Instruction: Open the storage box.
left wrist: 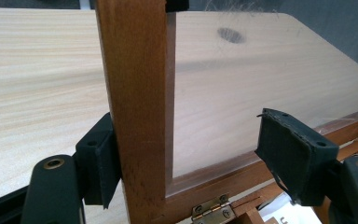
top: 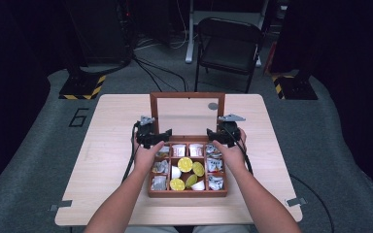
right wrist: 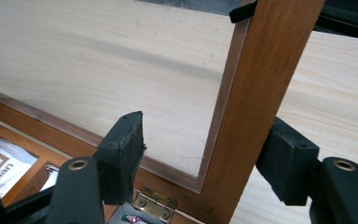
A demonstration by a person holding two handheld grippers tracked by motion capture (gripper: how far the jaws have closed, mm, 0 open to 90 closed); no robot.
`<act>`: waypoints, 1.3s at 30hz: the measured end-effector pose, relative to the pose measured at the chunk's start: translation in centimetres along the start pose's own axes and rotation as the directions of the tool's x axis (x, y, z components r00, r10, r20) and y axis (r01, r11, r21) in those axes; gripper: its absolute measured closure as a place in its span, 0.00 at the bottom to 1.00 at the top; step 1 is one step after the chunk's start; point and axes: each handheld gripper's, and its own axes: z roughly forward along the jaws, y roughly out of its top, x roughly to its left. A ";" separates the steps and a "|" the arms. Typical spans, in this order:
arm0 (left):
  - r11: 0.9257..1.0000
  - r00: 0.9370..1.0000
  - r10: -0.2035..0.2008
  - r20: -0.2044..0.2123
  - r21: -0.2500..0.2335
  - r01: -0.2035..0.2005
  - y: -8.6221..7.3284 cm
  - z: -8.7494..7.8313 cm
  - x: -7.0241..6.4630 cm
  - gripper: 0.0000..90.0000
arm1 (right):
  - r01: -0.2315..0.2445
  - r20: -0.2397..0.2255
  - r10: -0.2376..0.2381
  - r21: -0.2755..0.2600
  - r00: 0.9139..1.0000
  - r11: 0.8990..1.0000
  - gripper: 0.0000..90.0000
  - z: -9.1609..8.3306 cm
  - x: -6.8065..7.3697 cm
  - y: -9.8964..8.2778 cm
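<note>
A wooden compartment box (top: 187,192) sits mid-table with its glass-paned lid (top: 187,95) standing upright at the back. It holds white sachets, small white cups and yellow lemon slices (top: 184,164). My left gripper (top: 165,134) straddles the lid's left frame rail (left wrist: 135,93). In the left gripper view (left wrist: 191,140) one pad rests against the rail's outer face and the other stands well off over the glass. My right gripper (top: 211,133) straddles the right frame rail (right wrist: 261,93). In the right gripper view (right wrist: 205,144) both pads stand apart from the wood.
Brass hinges (left wrist: 212,210) (right wrist: 156,200) join lid and box. The light wooden table (top: 111,160) has bare room left and right of the box. Behind it stand a black folding chair (top: 228,43) and stands with yellow-black striped bases (top: 82,87).
</note>
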 end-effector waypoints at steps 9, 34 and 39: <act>1.000 1.000 -0.010 0.000 0.026 0.010 0.3 0.6 0.3 0.29 | -0.016 0.002 0.016 0.010 1.000 1.000 0.39 0.6 -0.2 0.1; 0.995 0.996 -0.082 0.045 0.067 0.078 0.6 1.7 1.5 0.30 | -0.100 -0.039 0.101 0.036 0.994 0.994 0.38 1.8 -1.2 0.1; 0.994 0.995 -0.087 0.053 0.072 0.083 0.6 1.9 1.7 0.30 | -0.110 -0.043 0.113 0.059 0.993 0.992 0.37 2.1 -1.3 0.3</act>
